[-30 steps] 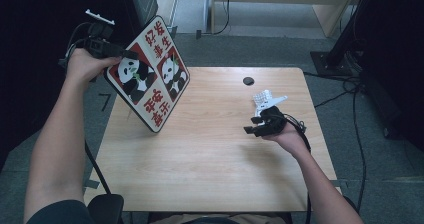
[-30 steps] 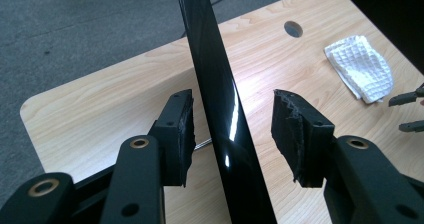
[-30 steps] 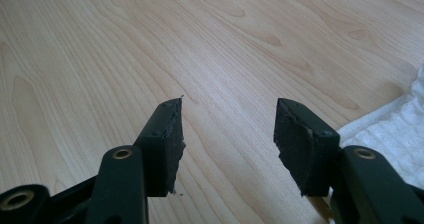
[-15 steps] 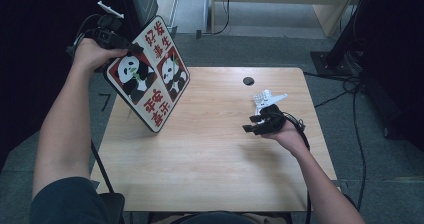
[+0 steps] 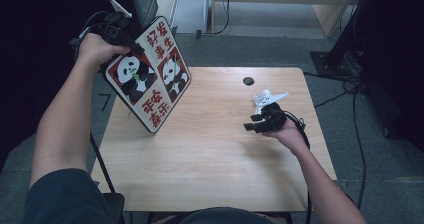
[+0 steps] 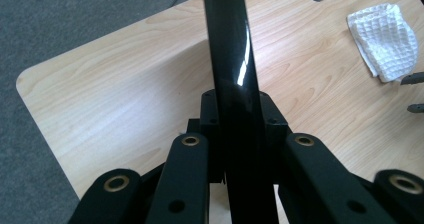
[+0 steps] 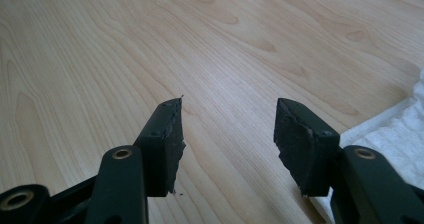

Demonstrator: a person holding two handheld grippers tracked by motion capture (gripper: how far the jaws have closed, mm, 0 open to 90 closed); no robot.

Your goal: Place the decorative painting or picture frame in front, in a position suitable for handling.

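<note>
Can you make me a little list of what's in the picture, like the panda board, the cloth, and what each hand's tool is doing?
panda board: red and white with two pandas, tilted, lower corner on the table
left tool: shut on the panda board's upper edge; its jaws have just been closing
right tool: open, nothing between the jaws, low over the table
cloth: white waffle cloth, crumpled, lying on the table beside the right tool
hole: dark round hole near the table's far edge

Board [image 5: 150, 81]: red-and-white quarters, black-and-white pandas, red characters; edge glossy black [image 6: 230, 69]. Table [image 5: 215, 154]: pale wood grain. Cloth [image 6: 385, 39]: white, waffle weave. Floor [image 5: 380, 184]: grey carpet.
</note>
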